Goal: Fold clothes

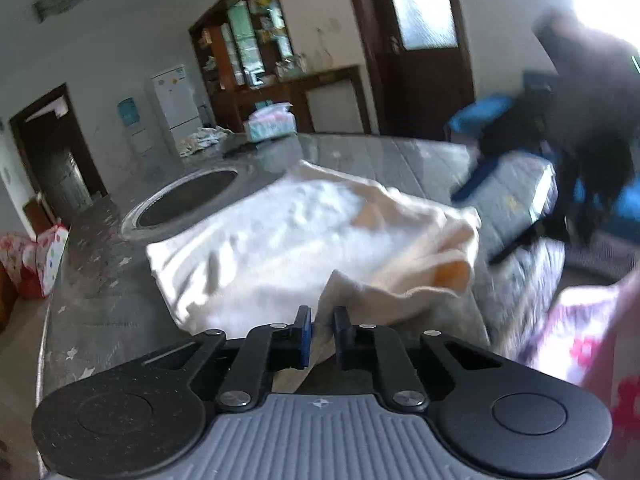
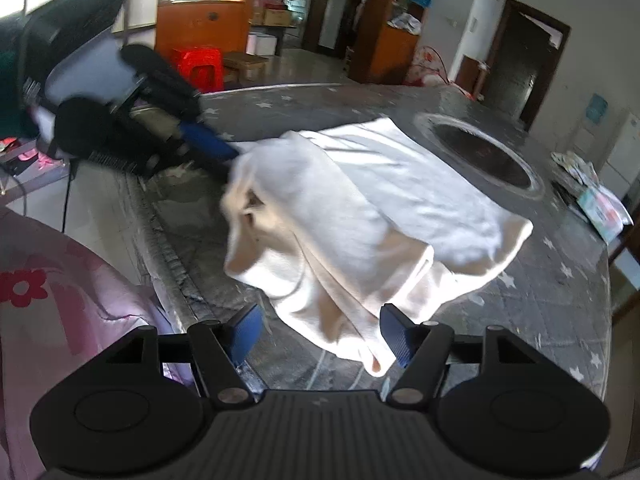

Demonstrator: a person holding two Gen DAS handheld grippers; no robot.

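Garment: a white, crumpled cotton-like cloth garment (image 1: 296, 232) is spread over the near part of the table, partly doubled over on itself, with one fold raised towards the table edge
Table: a grey stone-look round table sprinkled with pale star marks (image 2: 560, 288) carries the garment; a dark circular recess with a metal rim (image 2: 480, 156) is set in its middle, just beyond the cloth
Left gripper: the black two-finger left gripper with blue pads (image 1: 322, 324) is seen with its fingers drawn together on a corner of the white garment, the cloth pinched between the pads; in the right wrist view it is seen blurred at the far side of the cloth (image 2: 224, 152), its tips meeting the fabric edge
Right gripper: the black right gripper with ribbed blue pads (image 2: 320, 332) is held with its fingers well apart; a hanging fold of the garment lies between them, against the right-hand pad, and is not clamped
Person: a pink flowered sleeve or garment (image 2: 52, 300) is seen at the table edge, possibly the holder's clothing, as the view there is blurred
Other items: a tissue box (image 1: 270, 122) is placed at the far side of the table
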